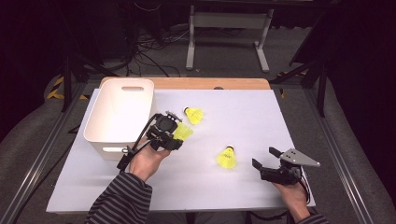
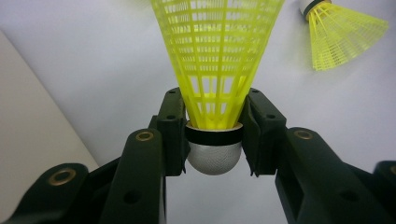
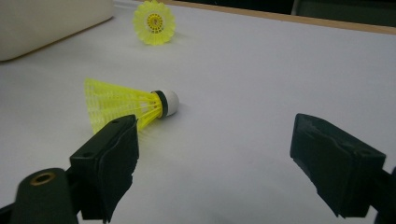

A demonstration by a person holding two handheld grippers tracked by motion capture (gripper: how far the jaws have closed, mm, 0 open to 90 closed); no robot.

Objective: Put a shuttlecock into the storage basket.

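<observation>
The left gripper (image 1: pixel 180 135) is clamped on a yellow plastic shuttlecock (image 2: pixel 216 70). Seen in the left gripper view, its two black jaws press on either side of the skirt's narrow end, just above the black band and the white cork, and the skirt fans away from the gripper. In the high view the held shuttlecock (image 1: pixel 184 132) sits just beside the near right corner of the white plastic bin (image 1: pixel 119 112), above the white table top (image 1: pixel 233 186) and not over the bin's opening. The person's left hand (image 1: pixel 147 158), in a striped sleeve, carries the gripper.

A second shuttlecock (image 1: pixel 193 115) lies on its side just beyond the held one — near it, not touching — and also shows at the upper right of the left gripper view (image 2: pixel 343 35).

The right gripper (image 1: pixel 265 157) rests low over the table near its front right edge, jaws spread wide with nothing between them. A third shuttlecock (image 1: pixel 227 157) lies on the table to its left, apart from the jaws; in the right gripper view it (image 3: pixel 126 103) lies on its side, cork toward the right — beyond the jaw at the left of that view.
</observation>
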